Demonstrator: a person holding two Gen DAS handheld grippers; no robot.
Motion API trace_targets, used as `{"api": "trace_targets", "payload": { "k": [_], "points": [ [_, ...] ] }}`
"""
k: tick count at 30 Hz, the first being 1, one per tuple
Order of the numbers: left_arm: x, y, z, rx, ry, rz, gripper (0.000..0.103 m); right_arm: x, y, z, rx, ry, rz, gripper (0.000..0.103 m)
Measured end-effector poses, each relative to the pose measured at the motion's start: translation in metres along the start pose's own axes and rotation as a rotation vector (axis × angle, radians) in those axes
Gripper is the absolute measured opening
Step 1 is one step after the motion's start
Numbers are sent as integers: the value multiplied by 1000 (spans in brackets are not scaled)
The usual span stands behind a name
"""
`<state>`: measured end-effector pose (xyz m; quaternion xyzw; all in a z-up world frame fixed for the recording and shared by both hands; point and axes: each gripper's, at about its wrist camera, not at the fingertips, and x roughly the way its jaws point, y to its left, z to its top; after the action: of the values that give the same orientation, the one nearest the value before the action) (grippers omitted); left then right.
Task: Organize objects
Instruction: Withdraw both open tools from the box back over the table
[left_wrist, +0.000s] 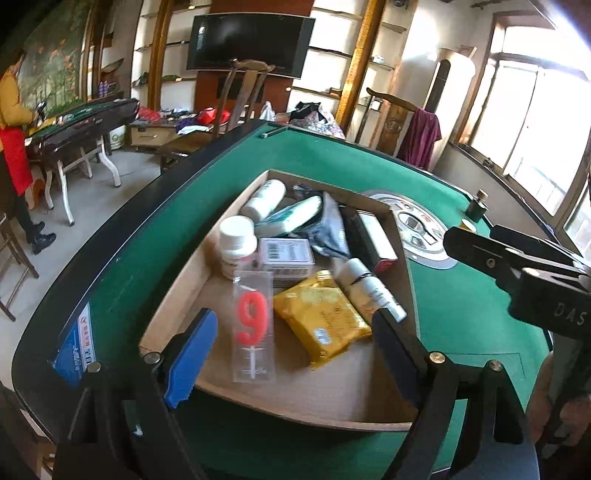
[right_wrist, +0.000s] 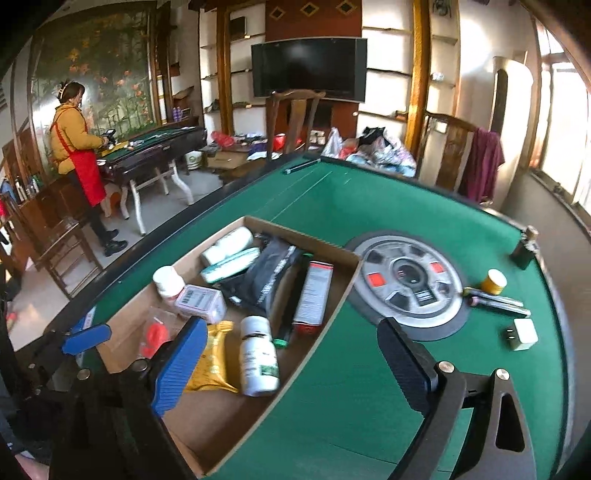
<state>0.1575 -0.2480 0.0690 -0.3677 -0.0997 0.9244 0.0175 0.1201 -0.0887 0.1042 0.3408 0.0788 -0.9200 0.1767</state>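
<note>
Resting on the green worktop (right_wrist: 332, 206), one cardboard box (left_wrist: 207, 258) holds three white bottles (left_wrist: 237, 242), one yellow packet (left_wrist: 321, 314) and one red "9" candle (left_wrist: 253, 317). Left gripper (left_wrist: 295, 328) and right gripper (right_wrist: 295, 350) hover with fingers wide, holding nothing.

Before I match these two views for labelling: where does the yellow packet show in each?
Left wrist: yellow packet sits low centre in the box, right of the 9 candle.
Right wrist: yellow packet lower left, partly behind the blue finger.
Shared landmark: the candle.
</note>
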Motion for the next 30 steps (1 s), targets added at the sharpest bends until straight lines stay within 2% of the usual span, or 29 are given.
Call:
{"api": "trace_targets", "payload": {
  "k": [15, 30],
  "points": [
    [-14, -48, 9, 84, -26, 5, 86, -21, -44, -17, 38, -45, -71, 98],
    [-9, -101, 21, 190, -27, -11, 86, -23, -95, -28, 129, -35, -97, 99]
  ]
}}
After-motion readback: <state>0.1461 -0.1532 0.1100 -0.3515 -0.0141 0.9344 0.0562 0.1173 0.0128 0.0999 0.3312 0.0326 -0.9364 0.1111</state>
